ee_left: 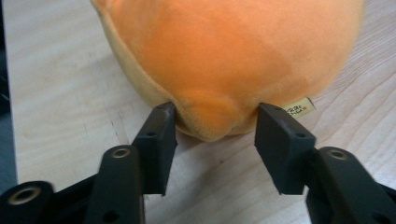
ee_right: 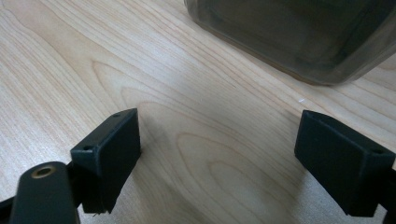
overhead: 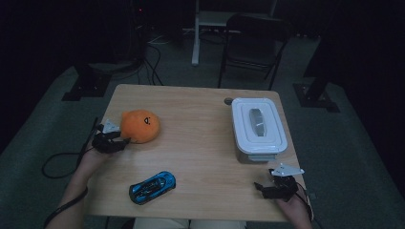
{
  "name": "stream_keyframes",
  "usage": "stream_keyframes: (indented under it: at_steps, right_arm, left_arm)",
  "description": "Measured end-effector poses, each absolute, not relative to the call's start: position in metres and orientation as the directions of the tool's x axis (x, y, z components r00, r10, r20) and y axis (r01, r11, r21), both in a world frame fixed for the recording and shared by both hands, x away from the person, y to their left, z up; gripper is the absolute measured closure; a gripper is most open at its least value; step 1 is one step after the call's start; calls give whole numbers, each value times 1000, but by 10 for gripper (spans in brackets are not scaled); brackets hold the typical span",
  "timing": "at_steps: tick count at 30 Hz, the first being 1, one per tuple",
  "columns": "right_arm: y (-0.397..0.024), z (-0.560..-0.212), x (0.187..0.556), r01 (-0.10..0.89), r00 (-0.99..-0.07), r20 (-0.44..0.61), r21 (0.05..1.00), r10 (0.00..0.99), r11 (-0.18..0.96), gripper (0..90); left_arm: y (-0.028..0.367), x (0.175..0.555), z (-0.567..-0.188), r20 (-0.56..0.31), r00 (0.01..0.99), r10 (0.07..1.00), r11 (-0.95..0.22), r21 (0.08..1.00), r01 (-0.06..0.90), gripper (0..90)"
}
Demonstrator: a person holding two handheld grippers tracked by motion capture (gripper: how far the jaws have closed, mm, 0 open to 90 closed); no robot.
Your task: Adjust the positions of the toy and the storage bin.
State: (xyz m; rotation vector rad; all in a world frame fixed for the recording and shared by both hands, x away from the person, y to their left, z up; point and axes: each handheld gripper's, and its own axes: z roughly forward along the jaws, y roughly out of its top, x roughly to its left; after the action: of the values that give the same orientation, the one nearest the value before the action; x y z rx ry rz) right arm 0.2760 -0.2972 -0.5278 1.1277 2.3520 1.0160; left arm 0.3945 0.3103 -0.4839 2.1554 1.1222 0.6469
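The orange plush toy (overhead: 140, 125) lay near the left edge of the wooden surface (overhead: 200, 143). It looked light, soft and squashy, so a pinch on a bulging seam fold should hold. The left tongs (ee_left: 212, 122) were clenched on such a nub at its near end, while the right tongs (ee_right: 217, 154) stood released over bare wood.

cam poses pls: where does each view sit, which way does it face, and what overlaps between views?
High view: above the person's side, facing forward and down on the table; forearms, left gripper, right gripper.
Left gripper view: along its jaws, pinching a fold of the orange plush.
Right gripper view: along its open jaws toward the lidded box.
Shared: plush and box appear from above too.
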Motion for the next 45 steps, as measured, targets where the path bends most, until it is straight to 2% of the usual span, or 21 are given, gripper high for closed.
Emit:
stream_keyframes:
  at_steps: [4,8,14,19,26,33,38,39,40,43,45]
  right_arm:
    - [-297,-528,276,535,-627,2,727,779,429,140]
    - [-297,-528,276,535,-627,2,727,779,429,139]
    - [-297,-528,276,535,-627,1,727,779,429,140]
    - [-297,-528,276,535,-627,1,727,779,429,139]
    - [-297,-528,276,535,-627,1,727,779,429,140]
    - [-297,-528,276,535,-627,1,727,779,430,140]
    - [-297,-528,276,535,-627,1,727,779,430,140]
    - [-297,-528,276,535,-627,1,727,779,430,140]
    - [-297,-528,276,535,-627,1,727,779,429,140]
    - [-297,-528,276,535,-627,1,727,779,430,140]
    - [-297,-528,276,536,-627,1,727,779,430,139]
  left_arm:
    - [307,393,-484,142,518,843,-451,711,539,560]
    - [301,387,-481,140,542,829,-474,689,548,710]
    - [291,374,-481,126,553,824,-478,678,558,810]
    - [280,367,-478,101,566,818,-477,669,570,849]
    - [260,353,-475,82,596,799,-497,647,577,855]
    - [250,333,-473,25,668,744,-523,644,558,844]
    - [248,326,-470,12,699,715,-530,662,530,769]
    - [249,326,-465,-37,721,692,-511,680,526,769]
    - [249,325,-462,-27,720,693,-514,682,520,636]
    - [248,324,-451,9,710,704,-511,701,498,492]
    - [248,327,-443,35,680,732,-497,710,499,468]
